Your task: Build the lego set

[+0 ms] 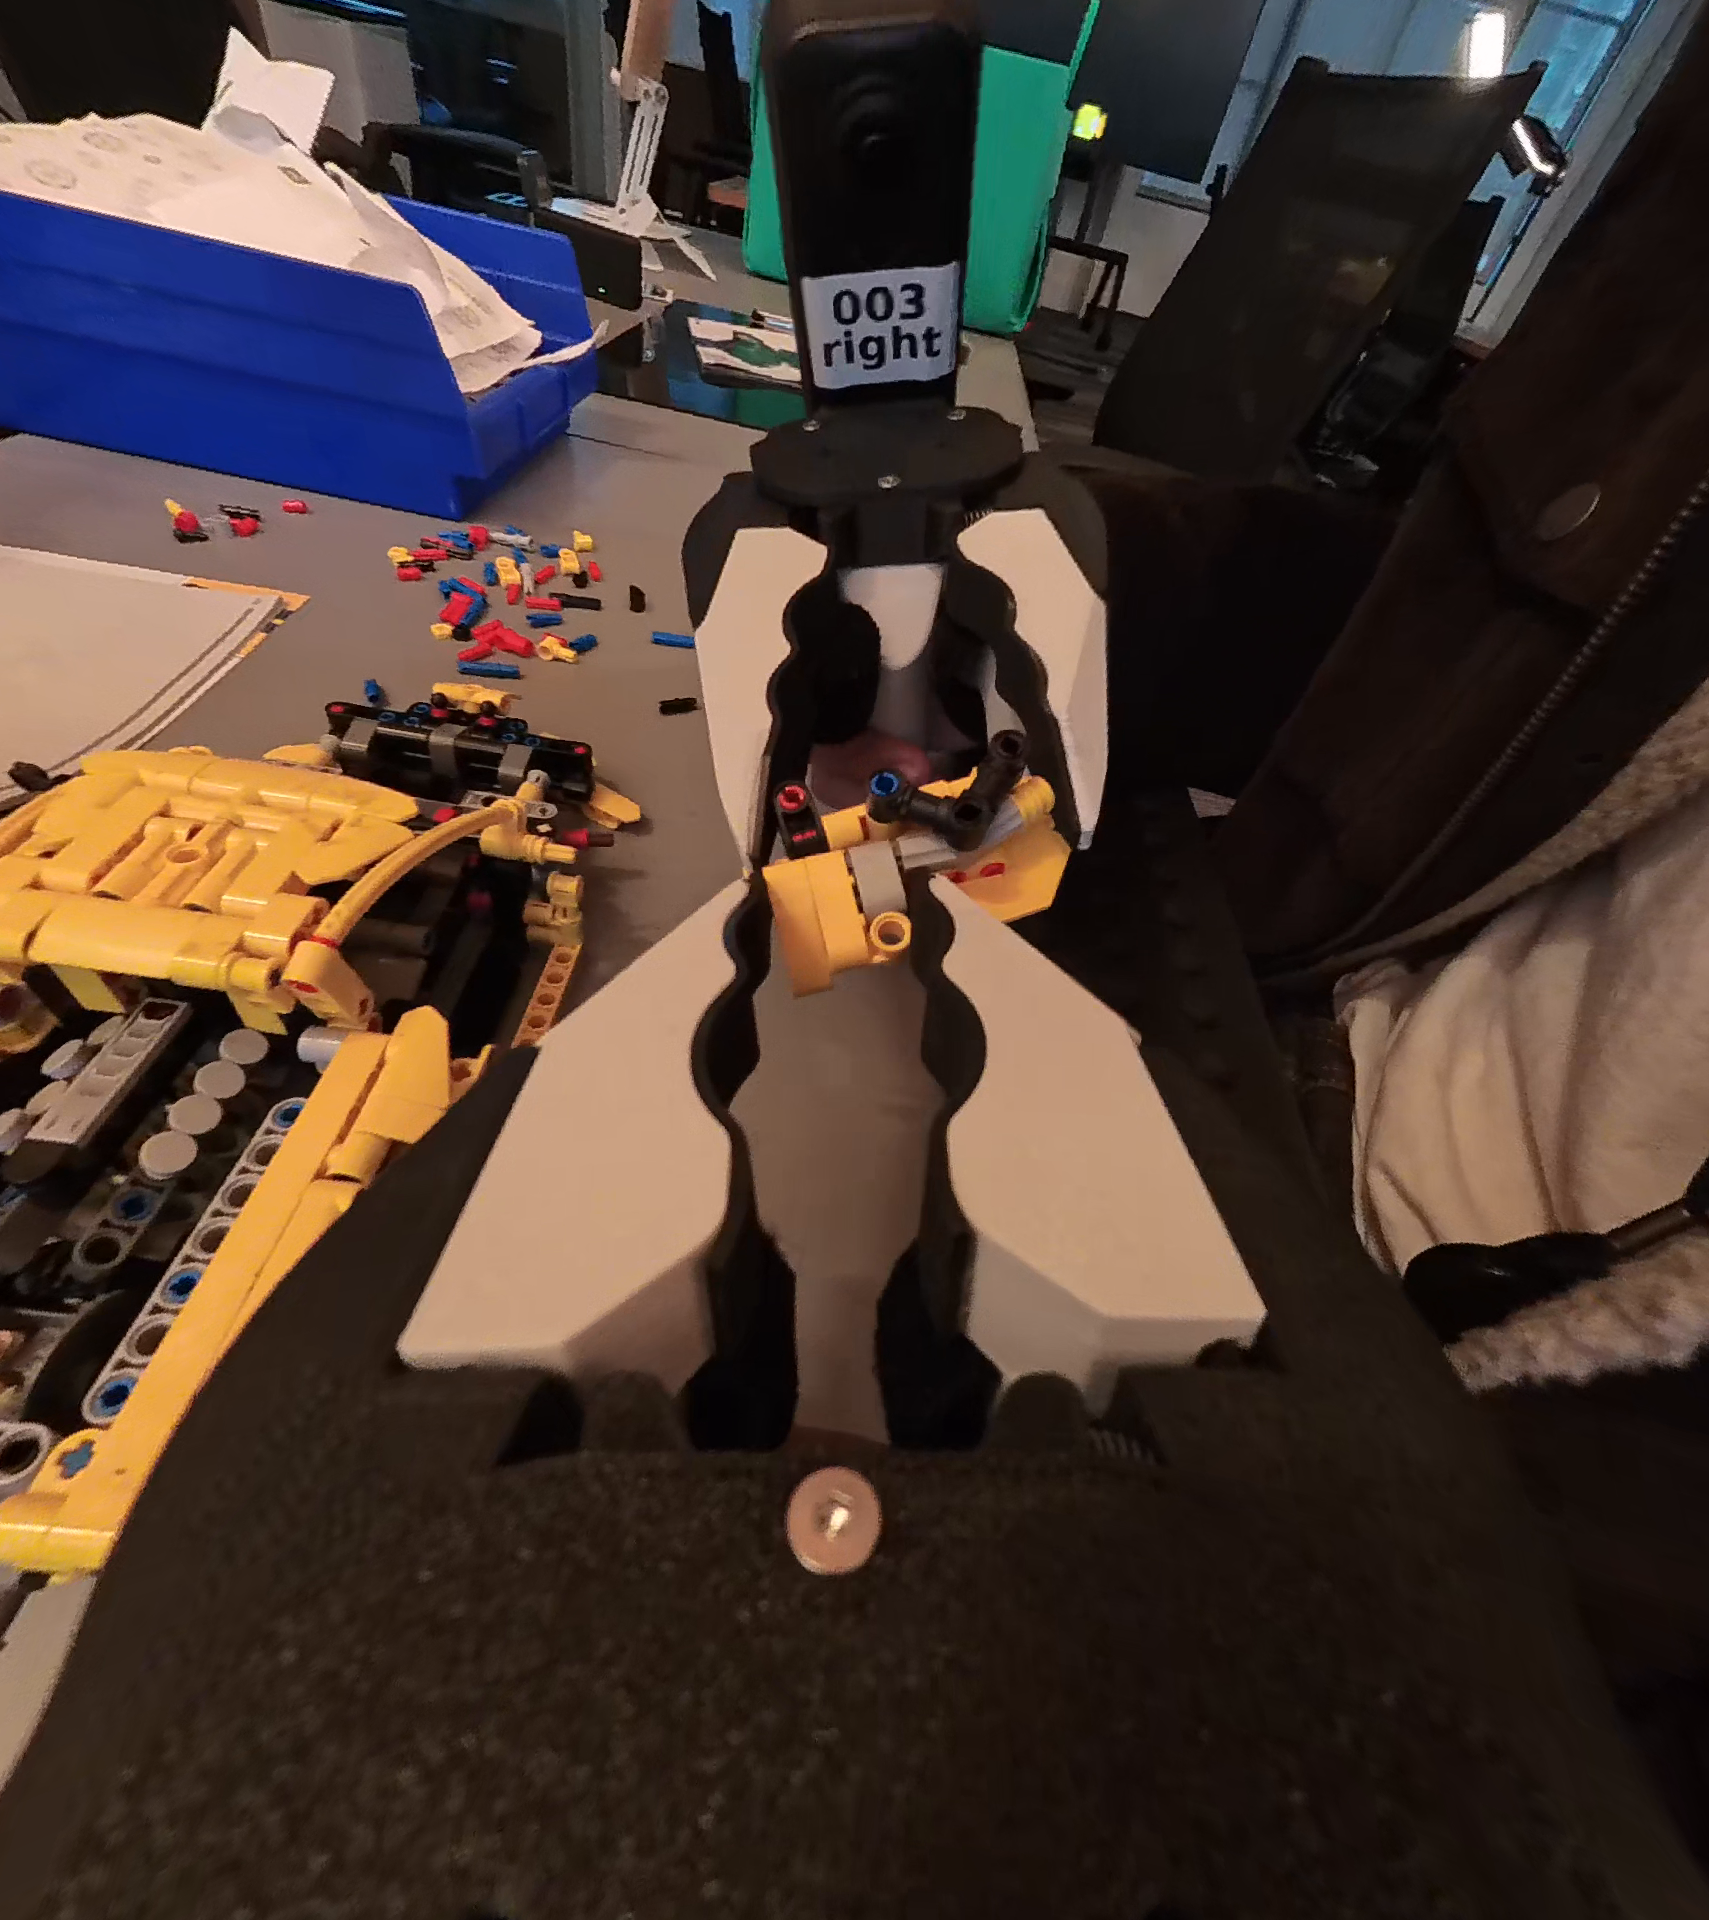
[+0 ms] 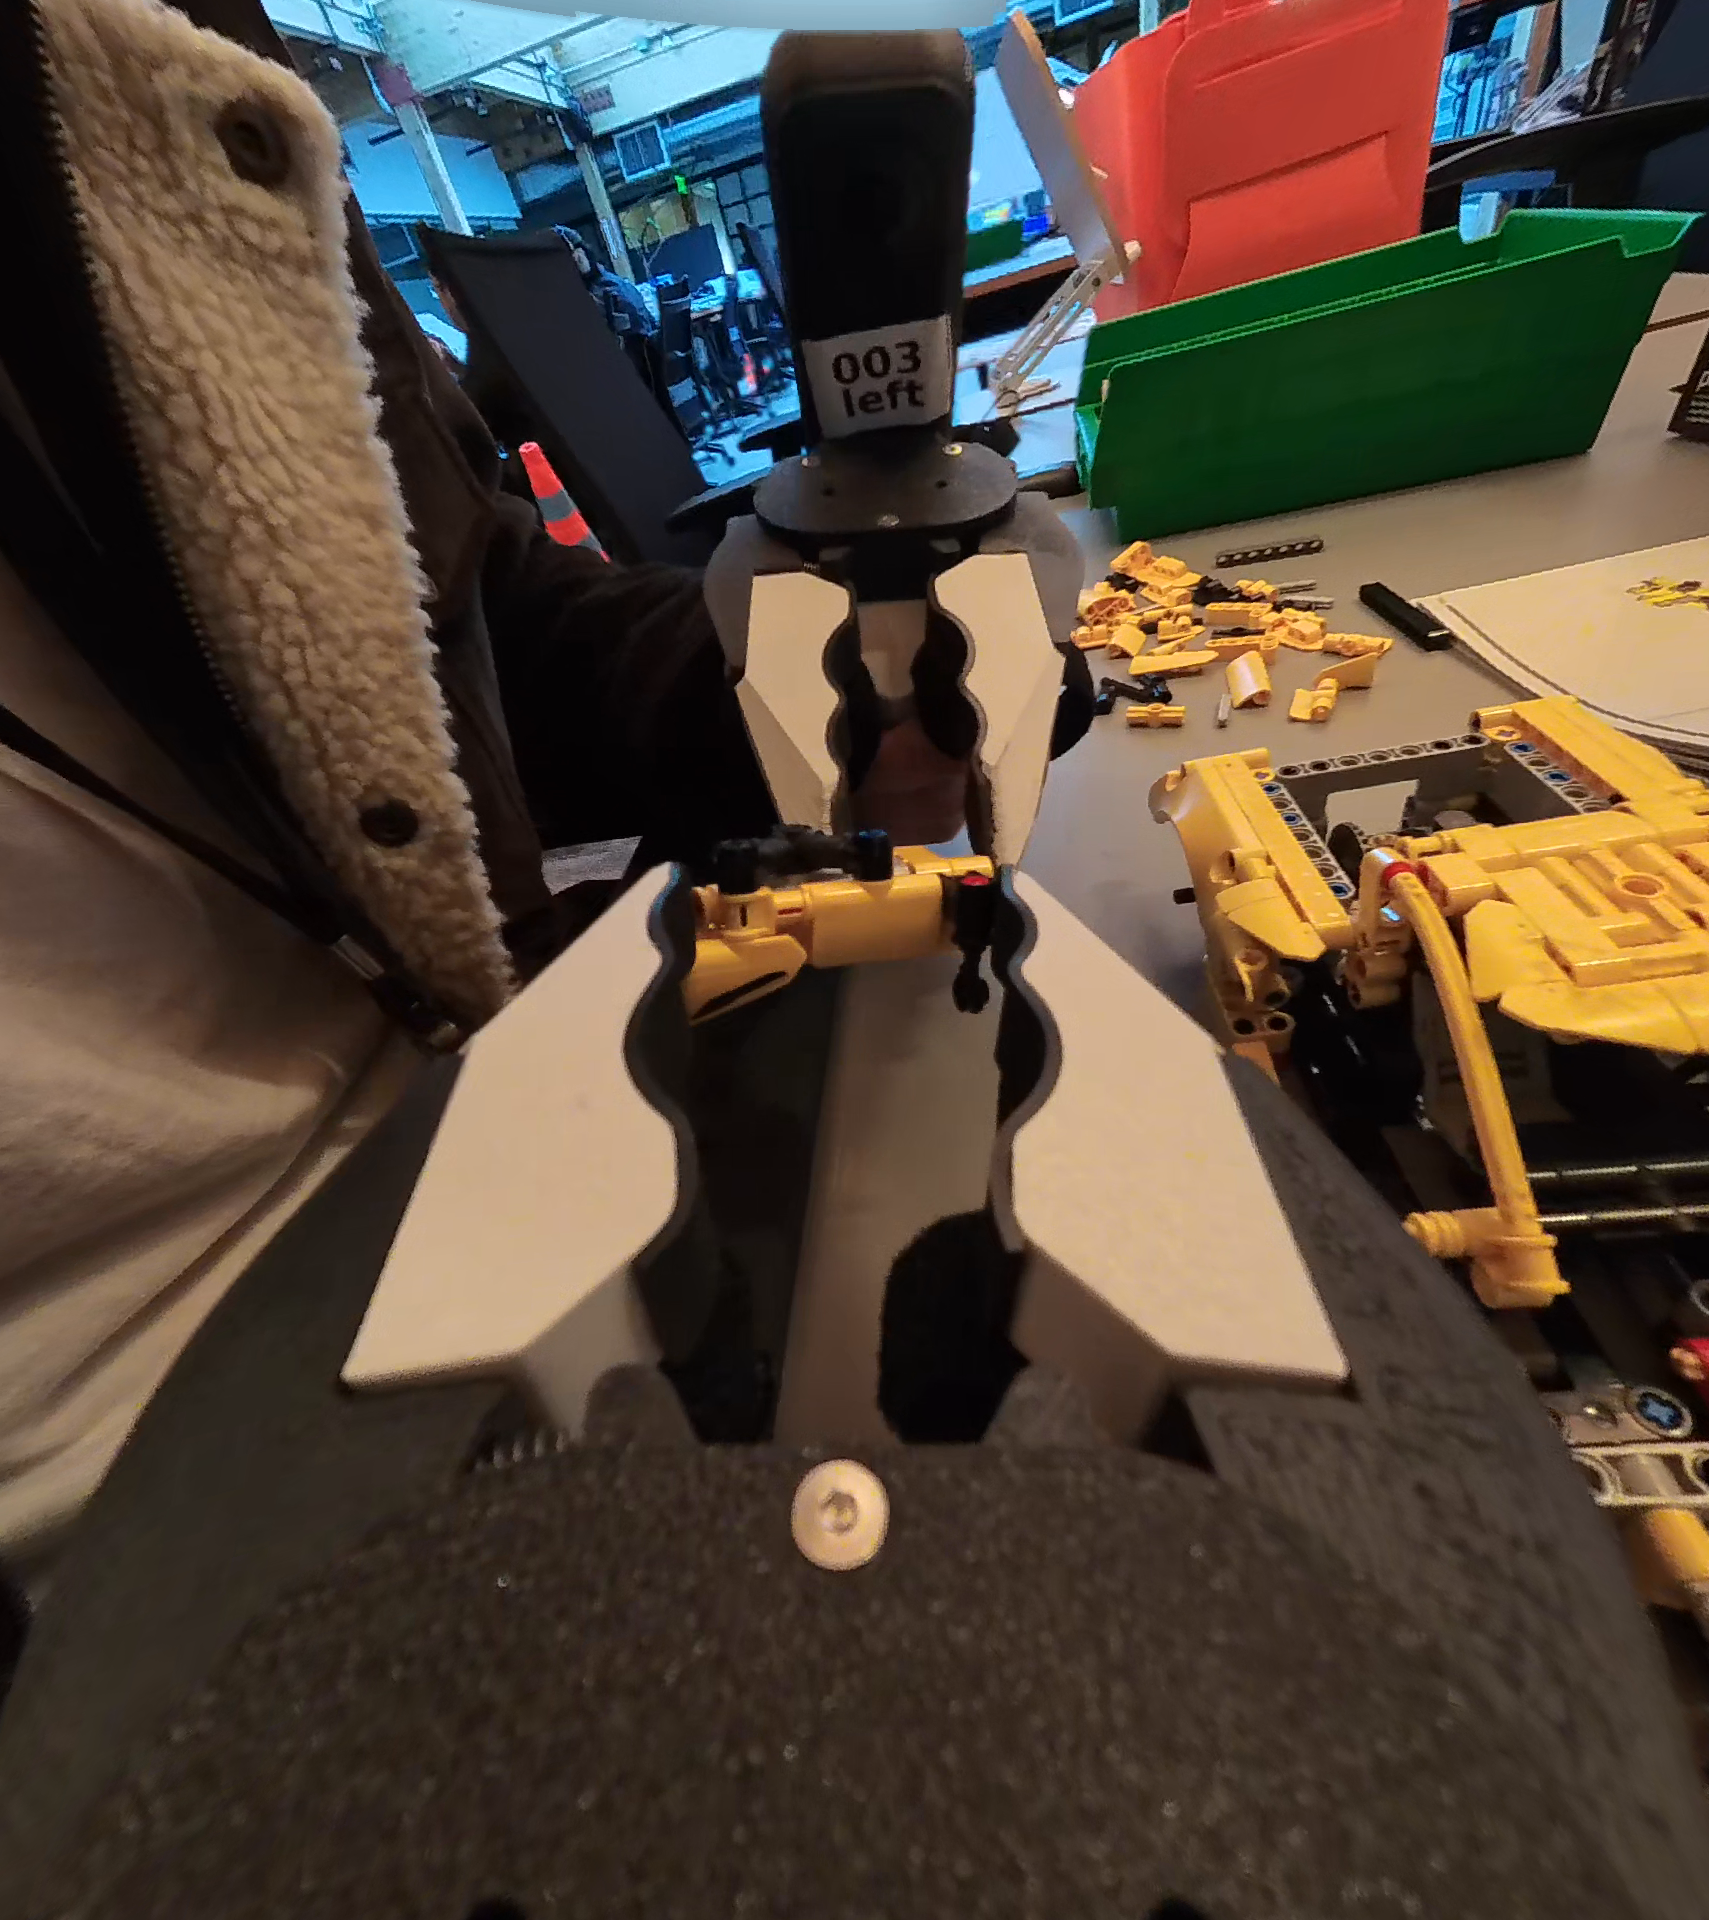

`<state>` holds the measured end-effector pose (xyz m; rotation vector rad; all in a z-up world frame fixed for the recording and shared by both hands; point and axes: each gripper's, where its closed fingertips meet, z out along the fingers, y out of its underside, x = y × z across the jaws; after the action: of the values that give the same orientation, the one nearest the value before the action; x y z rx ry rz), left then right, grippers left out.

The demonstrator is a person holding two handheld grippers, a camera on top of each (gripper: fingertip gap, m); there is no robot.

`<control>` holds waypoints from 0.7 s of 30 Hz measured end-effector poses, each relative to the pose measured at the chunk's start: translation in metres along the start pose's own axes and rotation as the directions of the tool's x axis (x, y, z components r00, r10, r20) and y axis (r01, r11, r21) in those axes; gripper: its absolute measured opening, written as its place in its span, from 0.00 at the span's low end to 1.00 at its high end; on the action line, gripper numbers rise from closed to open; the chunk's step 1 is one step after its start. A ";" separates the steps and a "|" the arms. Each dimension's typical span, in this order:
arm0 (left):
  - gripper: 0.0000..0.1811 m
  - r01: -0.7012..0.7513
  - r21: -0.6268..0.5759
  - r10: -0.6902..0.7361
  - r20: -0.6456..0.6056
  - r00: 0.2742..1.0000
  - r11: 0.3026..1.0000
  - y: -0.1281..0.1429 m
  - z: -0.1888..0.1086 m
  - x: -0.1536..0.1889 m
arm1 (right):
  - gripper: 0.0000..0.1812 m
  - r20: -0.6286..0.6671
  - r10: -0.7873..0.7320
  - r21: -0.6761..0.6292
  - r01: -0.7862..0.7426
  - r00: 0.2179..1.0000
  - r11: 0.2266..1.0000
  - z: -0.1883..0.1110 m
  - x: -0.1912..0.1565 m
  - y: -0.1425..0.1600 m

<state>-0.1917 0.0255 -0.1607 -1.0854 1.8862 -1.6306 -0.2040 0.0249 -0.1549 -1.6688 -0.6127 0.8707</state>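
Note:
A small yellow lego sub-assembly (image 1: 829, 914) with black connectors and a grey piece hangs in the air between my two grippers, which face each other. My left gripper (image 1: 845, 894) is shut on its near end. My right gripper (image 1: 917, 831) comes from the opposite side and is shut on its wider part. In the right wrist view the sub-assembly (image 2: 829, 920) spans the right gripper (image 2: 842, 883), and the left gripper (image 2: 897, 831) meets it from beyond. The large yellow and black lego model (image 1: 185, 883) lies on the table to the left, and it also shows in the right wrist view (image 2: 1556, 914).
Small red, blue and yellow pins (image 1: 507, 592) and yellow parts (image 2: 1224, 634) lie loose on the grey table. A blue bin (image 1: 206, 343) with paper bags, a green bin (image 2: 1349, 384) and an instruction booklet (image 1: 50, 655) stand behind. A person's fleece-lined jacket (image 2: 206, 520) is close by. The grippers are tip to tip, or close to it.

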 end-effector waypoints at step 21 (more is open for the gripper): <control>0.15 -0.023 0.093 -0.011 0.348 0.937 0.995 -0.021 -0.012 -0.040 | 0.18 -0.179 0.216 0.152 -0.189 0.960 0.970 -0.003 0.032 -0.017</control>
<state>-0.1708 0.0639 -0.1442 -1.2338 1.5641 -1.3987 -0.1818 0.0519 -0.1460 -1.6894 -0.2460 0.8610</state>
